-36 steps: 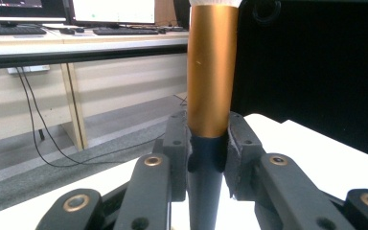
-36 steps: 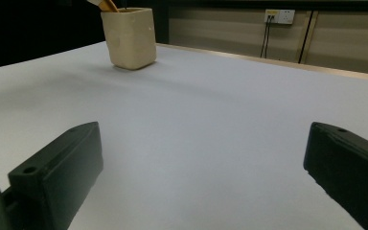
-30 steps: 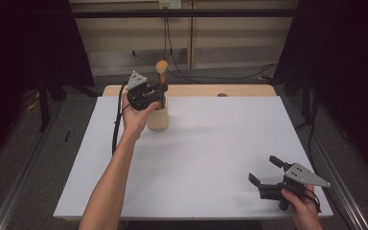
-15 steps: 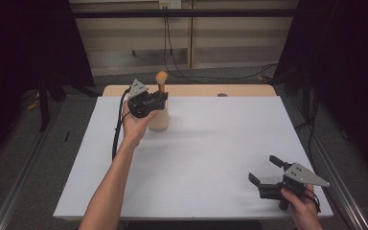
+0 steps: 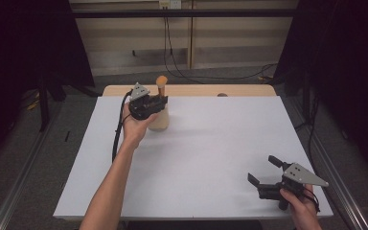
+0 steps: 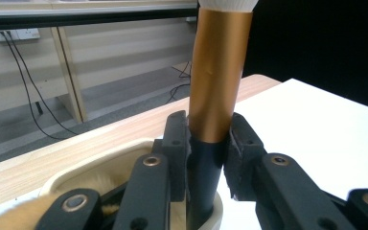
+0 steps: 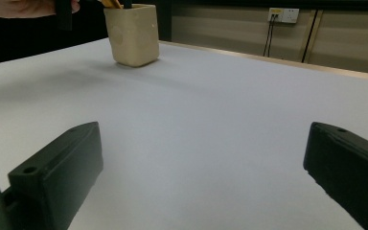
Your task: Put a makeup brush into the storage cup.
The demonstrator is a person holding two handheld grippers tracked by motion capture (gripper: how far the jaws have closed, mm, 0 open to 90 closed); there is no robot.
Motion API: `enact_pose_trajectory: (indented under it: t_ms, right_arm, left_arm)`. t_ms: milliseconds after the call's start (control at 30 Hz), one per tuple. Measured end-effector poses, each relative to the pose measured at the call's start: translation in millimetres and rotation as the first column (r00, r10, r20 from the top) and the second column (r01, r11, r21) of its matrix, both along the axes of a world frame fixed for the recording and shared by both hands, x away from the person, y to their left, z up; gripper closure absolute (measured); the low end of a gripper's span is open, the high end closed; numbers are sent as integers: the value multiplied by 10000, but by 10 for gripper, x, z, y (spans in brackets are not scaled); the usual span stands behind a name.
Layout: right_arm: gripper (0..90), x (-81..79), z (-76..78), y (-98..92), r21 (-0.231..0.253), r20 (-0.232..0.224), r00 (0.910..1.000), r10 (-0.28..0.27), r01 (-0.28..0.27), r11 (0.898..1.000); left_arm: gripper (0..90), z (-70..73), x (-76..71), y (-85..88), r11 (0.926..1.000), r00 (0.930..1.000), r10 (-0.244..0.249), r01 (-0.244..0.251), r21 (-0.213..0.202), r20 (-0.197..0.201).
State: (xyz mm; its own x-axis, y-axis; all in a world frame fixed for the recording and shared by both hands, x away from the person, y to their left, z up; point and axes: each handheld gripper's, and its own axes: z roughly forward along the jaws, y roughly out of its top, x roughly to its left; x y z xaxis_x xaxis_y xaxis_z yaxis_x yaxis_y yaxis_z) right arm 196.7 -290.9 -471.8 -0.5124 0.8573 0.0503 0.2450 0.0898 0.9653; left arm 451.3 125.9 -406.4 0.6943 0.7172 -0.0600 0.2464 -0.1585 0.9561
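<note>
Left claw (image 6: 206,158) clamps the brush handle (image 6: 218,72) above the cup (image 5: 159,120), next lifting straight up; right claw (image 5: 267,175) rests wide open.

The right tool (image 7: 201,172) hangs with jaws wide apart over the white surface (image 7: 211,110), well short of the beige cup (image 7: 132,36).

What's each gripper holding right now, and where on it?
The left gripper is shut on the brush handle, clamped low where the copper sleeve meets the dark shaft, above the beige cup. The right gripper is open, holding nothing.
</note>
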Motion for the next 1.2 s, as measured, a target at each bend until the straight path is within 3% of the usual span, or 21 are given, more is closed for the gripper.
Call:
enact_pose_trajectory:
  t_ms: [200,433,1000,1200]
  right_arm:
    - [0,3,-4,-2,3,-23,10000,11,-11,10000]
    - [0,3,-4,3,26,-28,10000,36,-36,10000]
    - [0,3,-18,-18,127,-24,10000,-5,5,9999]
    - [0,15,-36,-48,170,-67,10000,-58,59,9998]
  left_arm:
    - [726,-11,9,-8,9999,10000,-20,20,118,5]
    - [662,-3,6,-19,9999,10000,56,-57,94,37]
    - [212,55,-71,-87,9999,9997,122,-123,28,230]
    - [92,81,-125,-67,9990,9999,86,-89,-429,-82]
